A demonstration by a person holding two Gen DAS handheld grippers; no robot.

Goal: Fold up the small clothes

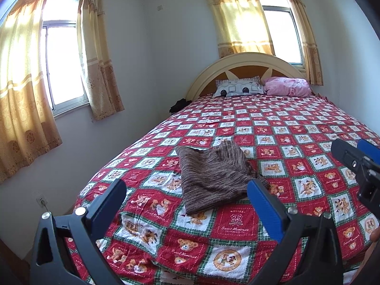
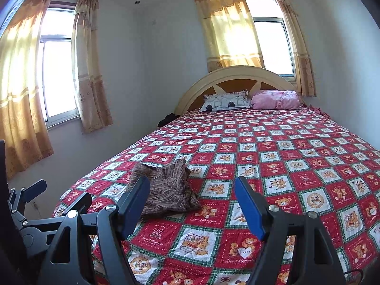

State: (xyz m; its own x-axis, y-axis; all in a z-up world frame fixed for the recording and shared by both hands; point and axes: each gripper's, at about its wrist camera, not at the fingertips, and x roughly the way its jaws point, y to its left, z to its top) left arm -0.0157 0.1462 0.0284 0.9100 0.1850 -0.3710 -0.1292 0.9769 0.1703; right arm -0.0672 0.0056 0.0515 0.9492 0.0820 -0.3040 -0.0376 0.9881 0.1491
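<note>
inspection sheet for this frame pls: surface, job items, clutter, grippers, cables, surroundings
Surface: bed with red checked teddy-bear cover, mostly flat.
Job's things: one brown garment, lying rumpled near the bed's foot.
Clutter: patterned pillow and pink bundle at the headboard.
Grippers: left gripper open, empty; right gripper open, empty; neither touches the garment.
Cables: a plug in the wall socket.
Surroundings: two curtained windows, white walls.

Both wrist views face the headboard [image 1: 247, 68] (sharing the bed [image 2: 285, 154]) from its foot.
</note>
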